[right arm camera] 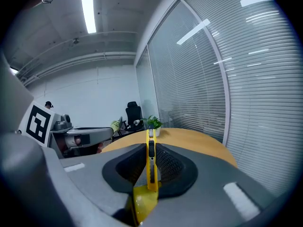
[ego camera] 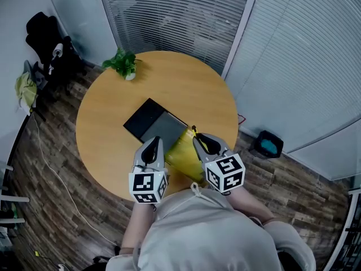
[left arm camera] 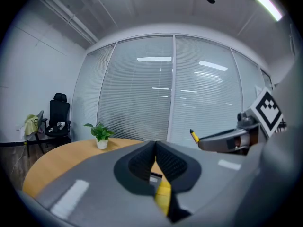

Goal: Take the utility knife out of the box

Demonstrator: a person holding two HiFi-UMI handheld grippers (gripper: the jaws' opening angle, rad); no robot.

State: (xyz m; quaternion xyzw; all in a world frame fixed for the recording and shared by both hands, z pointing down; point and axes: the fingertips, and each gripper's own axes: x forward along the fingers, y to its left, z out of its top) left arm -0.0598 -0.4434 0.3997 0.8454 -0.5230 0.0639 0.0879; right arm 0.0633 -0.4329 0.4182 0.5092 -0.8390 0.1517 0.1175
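Nearest the person, the left gripper [ego camera: 152, 147] has its fingers [left arm camera: 177, 162] pressed together on the edge of a yellow box [ego camera: 181, 151], holding it up above the near side of the round wooden bench [ego camera: 107, 129]. Just beside it, the right gripper [ego camera: 202, 143] pinches the yellow utility knife [right arm camera: 151, 162] between its fingers [right arm camera: 170, 164]. The knife stands upright, its tip pointing away from the person. Its lower end meets the top of the box, and I cannot tell whether it is fully free. The extraction step looks nearly done. The next move probably calls for drawing the knife straight away along its length while the left gripper keeps the box steady. Farther off, a dark flat case [ego camera: 148, 120] lies on the bench, a small potted plant [ego camera: 125, 64] stands at the far edge, and a black office chair [ego camera: 42, 38] stands beyond.
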